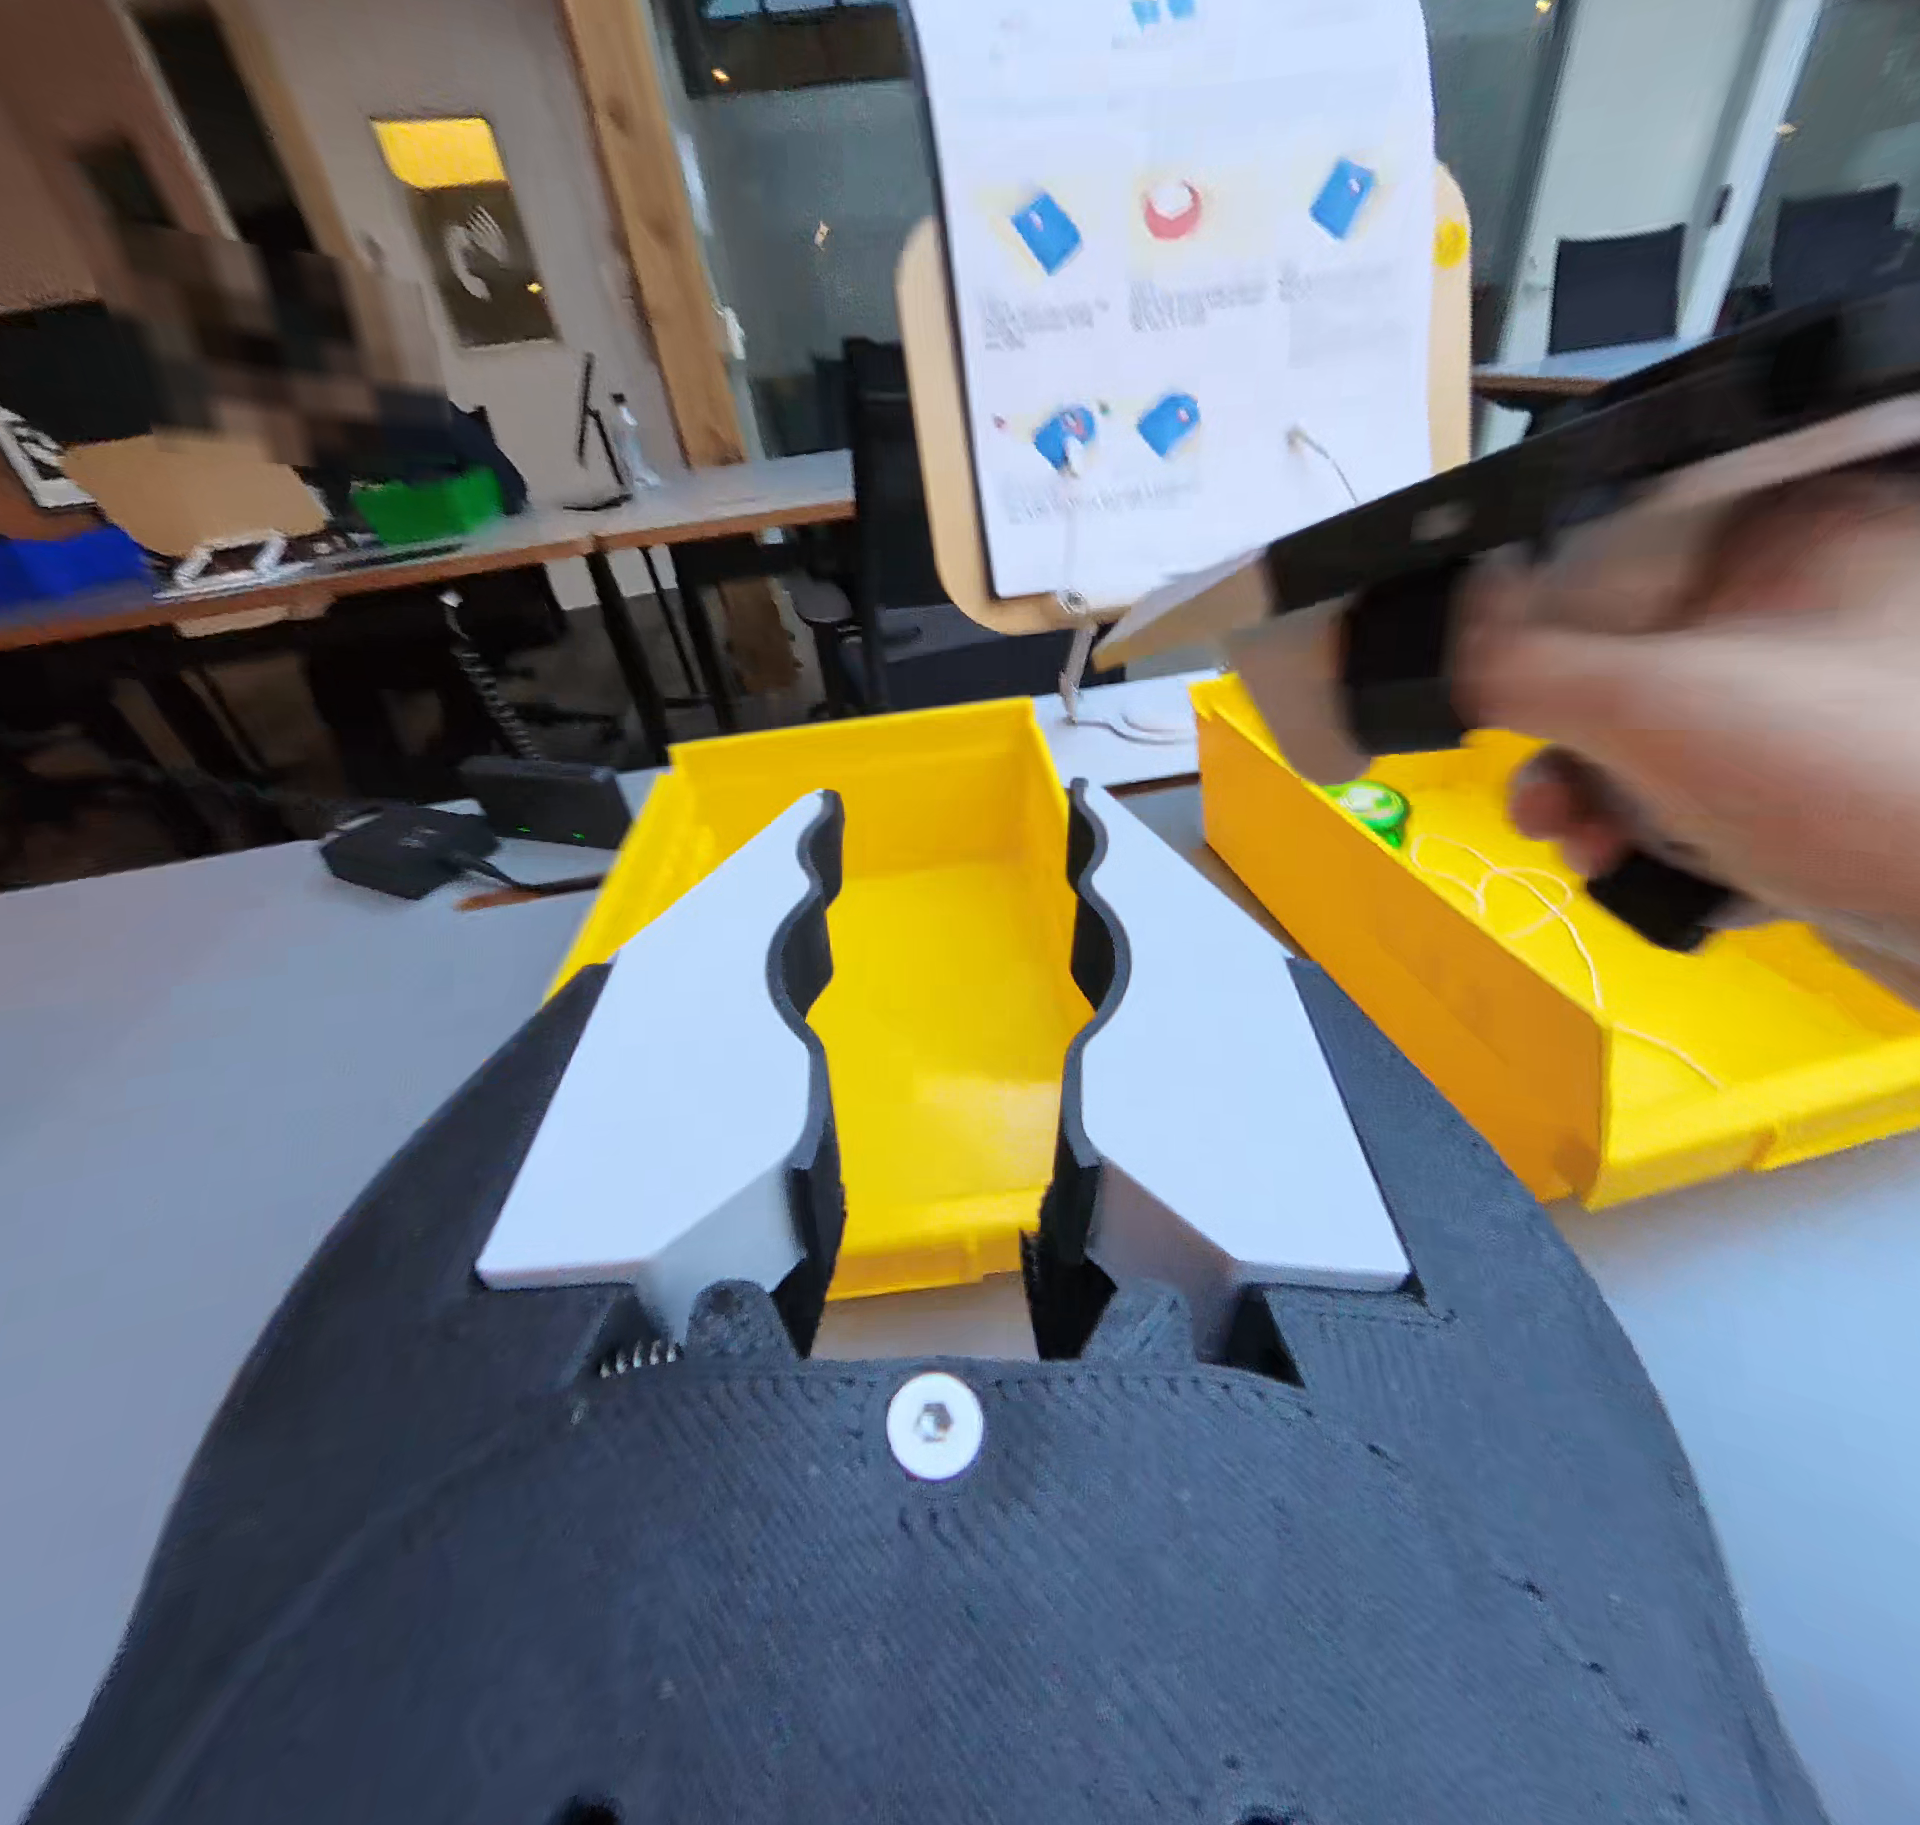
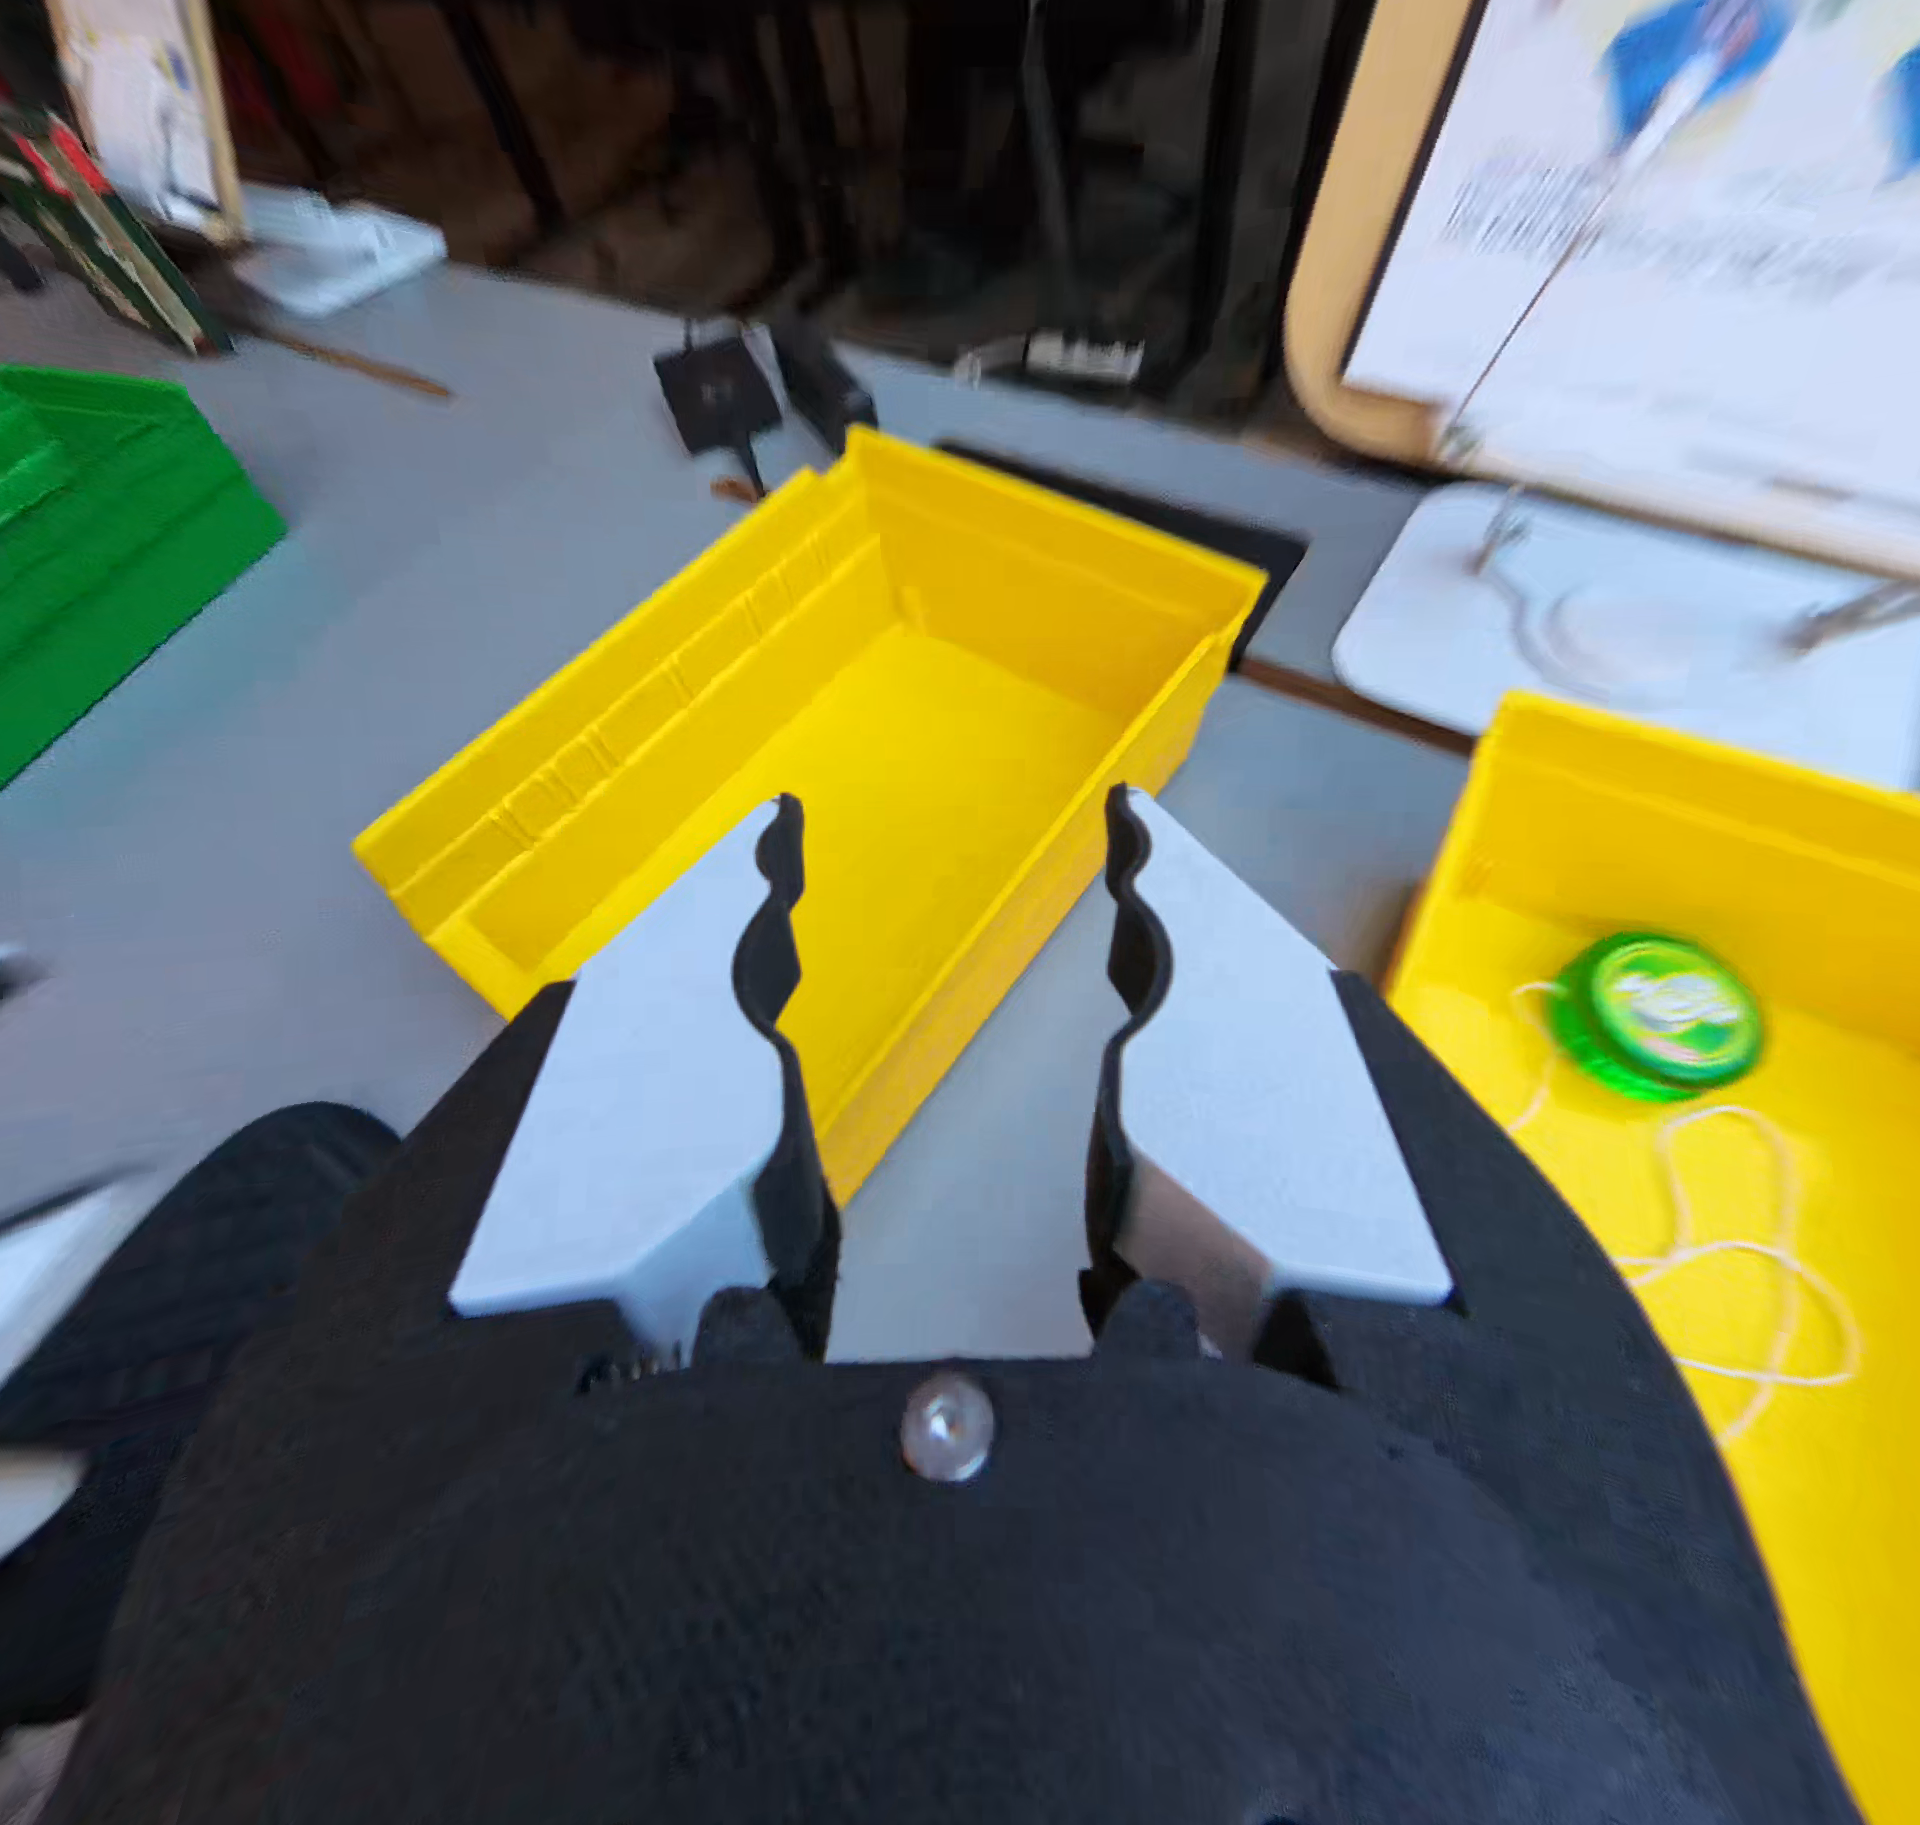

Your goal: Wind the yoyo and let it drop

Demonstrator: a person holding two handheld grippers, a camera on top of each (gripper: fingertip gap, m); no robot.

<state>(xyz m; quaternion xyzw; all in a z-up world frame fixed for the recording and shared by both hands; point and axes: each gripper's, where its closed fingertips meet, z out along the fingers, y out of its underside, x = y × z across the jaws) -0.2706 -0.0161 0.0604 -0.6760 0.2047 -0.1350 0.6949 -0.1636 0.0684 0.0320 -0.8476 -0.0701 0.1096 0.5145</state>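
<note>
A green yoyo (image 2: 1654, 1015) lies flat in the right yellow bin (image 2: 1558, 767), its loose white string (image 2: 1756, 1287) coiled beside it. The yoyo also shows in the left wrist view (image 1: 1369, 805), with the string (image 1: 1527, 892) trailing over the bin floor. My right gripper (image 2: 954, 819) is open and empty, above the near corner of the left yellow bin (image 2: 582, 788), left of the yoyo. My left gripper (image 1: 954, 807) is open and empty, over the near end of that same left bin (image 1: 727, 767). The right gripper's blurred body and the hand holding it (image 1: 1662, 653) hover over the right bin (image 1: 1403, 965).
The bins sit on a grey table (image 1: 208, 1048). A board with a white illustrated sheet (image 1: 1174, 248) stands behind them on a white base (image 2: 1621, 622). Black power adapters (image 2: 717, 393) lie at the far edge. A green bin (image 2: 104, 549) stands at the left.
</note>
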